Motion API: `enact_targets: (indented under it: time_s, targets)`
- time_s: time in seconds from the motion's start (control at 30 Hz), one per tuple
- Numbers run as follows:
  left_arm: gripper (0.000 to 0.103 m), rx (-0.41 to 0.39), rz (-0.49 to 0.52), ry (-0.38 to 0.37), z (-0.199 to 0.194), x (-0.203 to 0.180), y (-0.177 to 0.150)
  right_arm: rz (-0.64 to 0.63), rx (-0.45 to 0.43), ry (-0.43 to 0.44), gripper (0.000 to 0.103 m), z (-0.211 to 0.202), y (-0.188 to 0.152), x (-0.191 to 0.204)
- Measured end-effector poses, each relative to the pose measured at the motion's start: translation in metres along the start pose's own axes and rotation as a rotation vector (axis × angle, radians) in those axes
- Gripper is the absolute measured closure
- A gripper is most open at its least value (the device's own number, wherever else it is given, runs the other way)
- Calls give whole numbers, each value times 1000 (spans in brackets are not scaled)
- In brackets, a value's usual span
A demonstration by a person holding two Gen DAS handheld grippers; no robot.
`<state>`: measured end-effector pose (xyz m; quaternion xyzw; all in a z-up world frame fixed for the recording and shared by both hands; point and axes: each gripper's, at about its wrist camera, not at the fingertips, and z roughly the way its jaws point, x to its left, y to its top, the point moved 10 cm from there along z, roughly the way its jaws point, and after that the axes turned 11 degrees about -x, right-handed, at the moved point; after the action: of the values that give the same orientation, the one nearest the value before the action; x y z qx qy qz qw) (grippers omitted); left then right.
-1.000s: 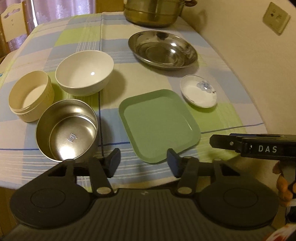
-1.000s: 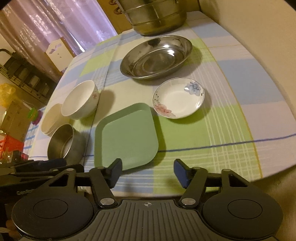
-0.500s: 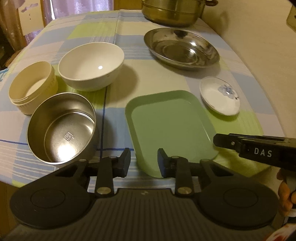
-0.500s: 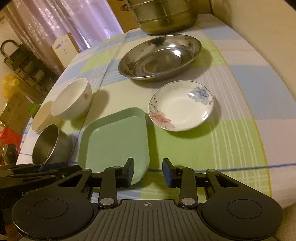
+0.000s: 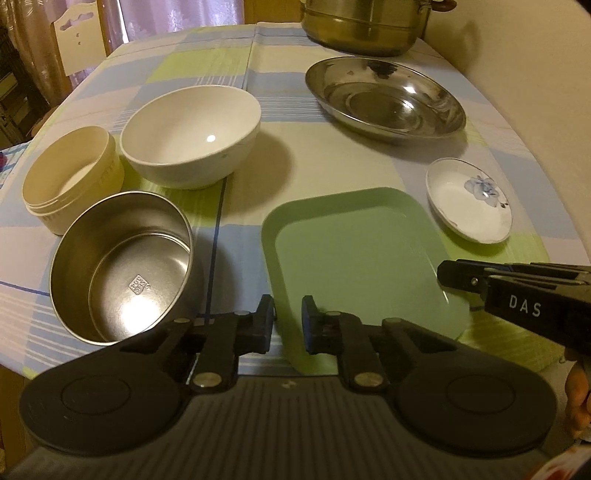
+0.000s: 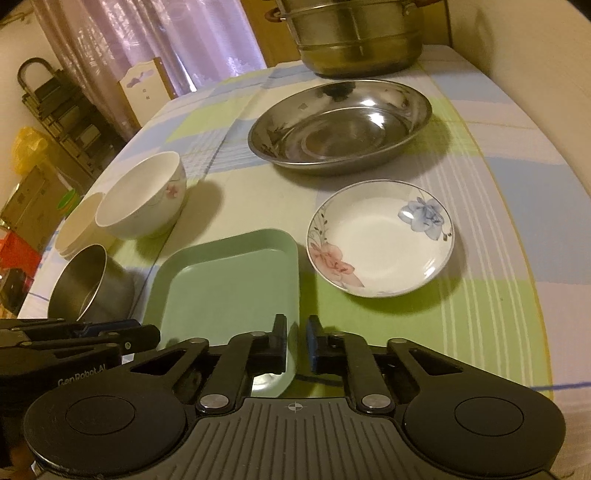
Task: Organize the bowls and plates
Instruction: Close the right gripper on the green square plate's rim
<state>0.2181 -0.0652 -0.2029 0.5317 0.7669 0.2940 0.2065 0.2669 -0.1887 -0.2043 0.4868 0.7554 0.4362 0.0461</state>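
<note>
- Both claws had drawn in and sunk closer to the worktop since the earlier frames, so the dishes filled more of each view; their jaws had just been closing.
- Left wrist view: the left claw (image 5: 287,320) stood nearly shut with a narrow slit left, nothing between its pads, over the near left corner of the green tray (image 5: 360,254).
- Left of the tray sat a steel tin (image 5: 122,266), with a cream tub (image 5: 70,177) just behind it and a white bowl (image 5: 192,136) beside the tub.
- Farther back lay a steel dish (image 5: 384,98), and a small flowered saucer (image 5: 469,201) rested just right of the tray.
- A large metal pot (image 5: 364,26) stood at the far end of the worktop (image 5: 295,155), which wore a checked cloth of blue, green and cream.
- A plain cream wall ran along the right; a curtain (image 5: 177,14) and a pale chair back (image 5: 79,40) stood beyond the far left edge.
- Right wrist view: the right claw (image 6: 296,339) was all but closed and gripped nothing, its left finger over the tray's near right edge.
- That same view showed the saucer just right of the tray, apart from it.
- At the left, dark shelving (image 6: 62,107) and a yellow bag (image 6: 27,147) stood past the worktop, under the lilac curtain.
</note>
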Motion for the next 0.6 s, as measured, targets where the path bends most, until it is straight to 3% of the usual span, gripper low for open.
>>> enact_targets:
  time_s: [0.17, 0.6]
  targets:
    - [98, -13, 11, 24, 0, 2, -1, -44, -2, 3, 99, 3, -1, 1]
    - [99, -58, 7, 31, -19, 4, 8, -94, -48, 40, 99, -7, 9, 11]
